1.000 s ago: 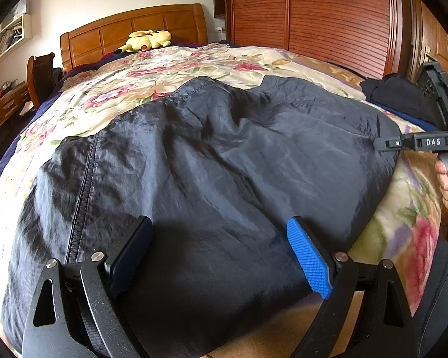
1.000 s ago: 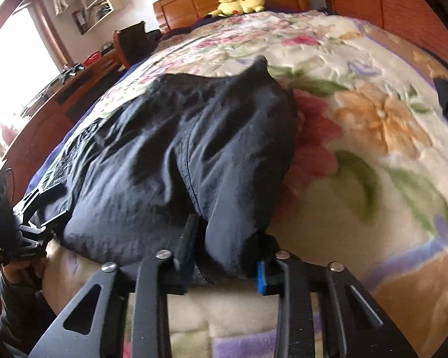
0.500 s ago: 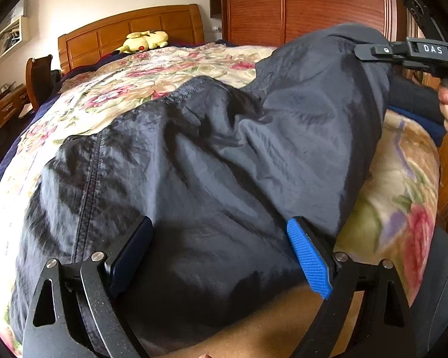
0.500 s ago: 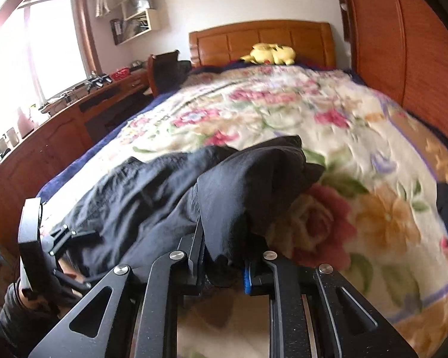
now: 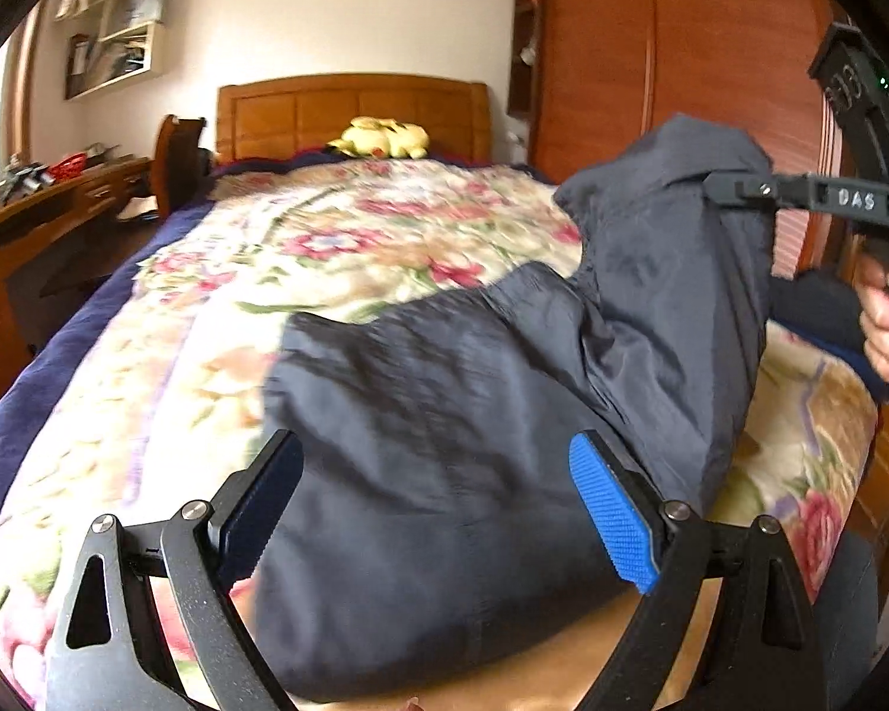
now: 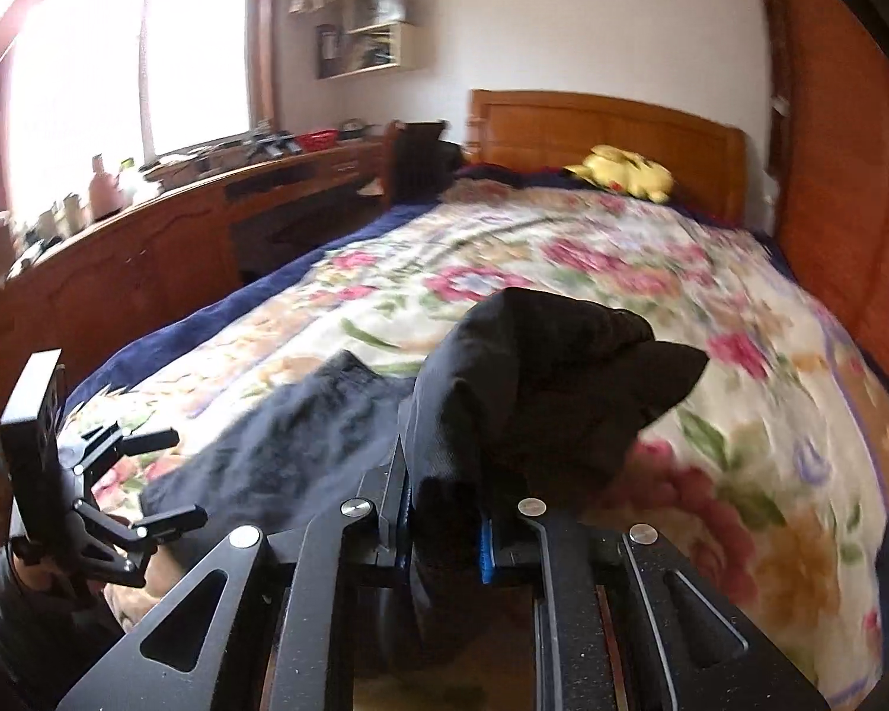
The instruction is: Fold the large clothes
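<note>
Two grippers are seen over a bed (image 5: 148,367) covered by a floral blanket (image 6: 563,272), across whose near edge a dark garment (image 5: 444,415) is spread. The right gripper (image 6: 444,533) is clamped narrowly on a bunched fold of the garment, the cloth being pinched between its black and blue pads and rising above them in a dark hump (image 6: 551,379); its jaws are nearly together, with the fabric filling the small gap. In the left wrist view that same end of the garment is seen lifted off the blanket at the right side of the bed, hanging from the right gripper's tip (image 5: 735,189), while a hand (image 5: 886,332) is wrapped around the grip below it. The left gripper (image 5: 438,503) is held wide open above the flat part of the garment near the foot edge; nothing is gripped, and its fingers (image 5: 613,515) stand well apart on either side of the cloth. Whether they touch the fabric cannot be told. At the far end a wooden headboard (image 5: 349,112) is seen with a yellow plush toy (image 5: 385,139) lying in front of it. A wooden wardrobe (image 5: 681,59) is set along the right side of the bed, and a desk (image 6: 207,201) along the left.
</note>
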The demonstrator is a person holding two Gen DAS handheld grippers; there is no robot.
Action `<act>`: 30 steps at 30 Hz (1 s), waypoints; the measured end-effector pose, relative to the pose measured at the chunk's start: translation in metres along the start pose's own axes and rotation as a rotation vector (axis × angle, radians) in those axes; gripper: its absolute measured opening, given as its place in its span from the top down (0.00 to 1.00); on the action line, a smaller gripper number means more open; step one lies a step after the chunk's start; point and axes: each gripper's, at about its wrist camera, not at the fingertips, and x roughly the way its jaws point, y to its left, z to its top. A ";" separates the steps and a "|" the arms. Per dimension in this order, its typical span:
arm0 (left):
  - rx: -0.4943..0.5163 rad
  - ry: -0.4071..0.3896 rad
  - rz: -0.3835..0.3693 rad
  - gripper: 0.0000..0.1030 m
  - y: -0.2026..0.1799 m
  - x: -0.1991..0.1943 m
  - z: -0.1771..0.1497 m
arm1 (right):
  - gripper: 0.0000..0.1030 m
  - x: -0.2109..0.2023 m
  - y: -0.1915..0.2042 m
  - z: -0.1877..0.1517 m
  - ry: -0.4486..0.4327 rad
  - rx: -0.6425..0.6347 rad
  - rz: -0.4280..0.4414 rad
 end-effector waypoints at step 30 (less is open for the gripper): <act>-0.200 -0.086 0.162 0.11 0.096 -0.046 -0.031 | 0.44 0.132 0.052 -0.009 0.064 -0.034 0.173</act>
